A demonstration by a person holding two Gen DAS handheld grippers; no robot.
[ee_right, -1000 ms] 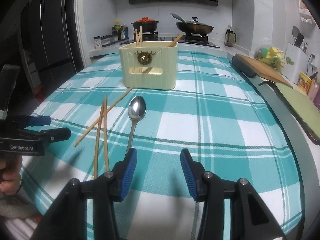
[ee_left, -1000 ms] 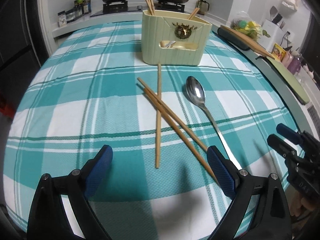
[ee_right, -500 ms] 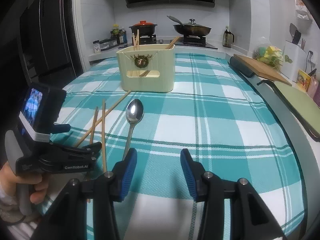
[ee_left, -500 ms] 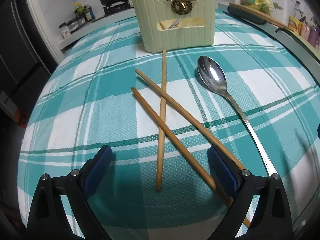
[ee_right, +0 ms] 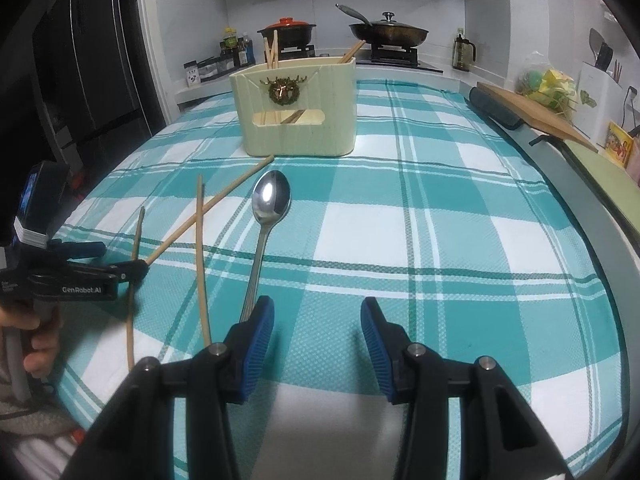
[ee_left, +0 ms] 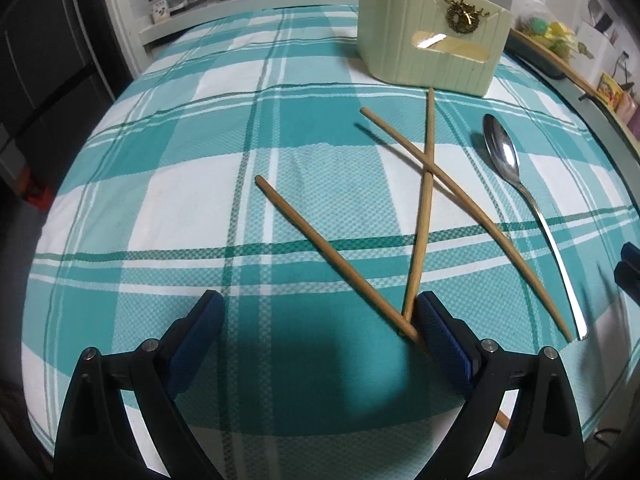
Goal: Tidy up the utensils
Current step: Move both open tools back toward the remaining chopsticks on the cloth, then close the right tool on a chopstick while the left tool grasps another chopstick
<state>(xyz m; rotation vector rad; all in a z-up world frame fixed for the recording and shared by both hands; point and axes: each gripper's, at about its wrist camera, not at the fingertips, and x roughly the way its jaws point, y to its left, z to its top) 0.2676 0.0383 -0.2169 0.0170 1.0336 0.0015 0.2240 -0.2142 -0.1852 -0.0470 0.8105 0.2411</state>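
Wooden, tan and slender, three loose chopsticks [ee_left: 424, 200] lying on the teal-and-white checked tablecloth [ee_left: 200, 208], mid-table and nearer than the holder. Two of them crossed in an X, the third [ee_left: 332, 260] slanting from the middle of the cloth down toward the near right, its near end running under the right-hand pad of the left gripper [ee_left: 320, 320]. Just right of the sticks, a shiny steel spoon [ee_left: 516, 184], bowl toward the far side, handle pointing near. Beyond, touching the far tip of one stick or nearly so, a cream ribbed plastic utensil holder [ee_left: 424, 48] with a gold stag ornament and a slot in its front, more chopsticks standing up inside it. Left gripper low over the cloth, blue-padded jaws spread wide, the near ends of two sticks meeting against the inner face of the right-hand pad, nothing clamped. Right gripper [ee_right: 318, 336] hanging above the near edge of the table, jaws apart with only cloth between them, the left-hand pad sitting over the tip of the spoon handle; contact with it not clear. From the right wrist view, the left gripper seen at the left edge, held by a hand [ee_right: 36, 344]. Farther off, a stove with a red-lidded clay pot [ee_right: 286, 32] and a dark lidded pan [ee_right: 388, 32], bottles beside them, a wooden cutting board [ee_right: 536, 114] at the far right.
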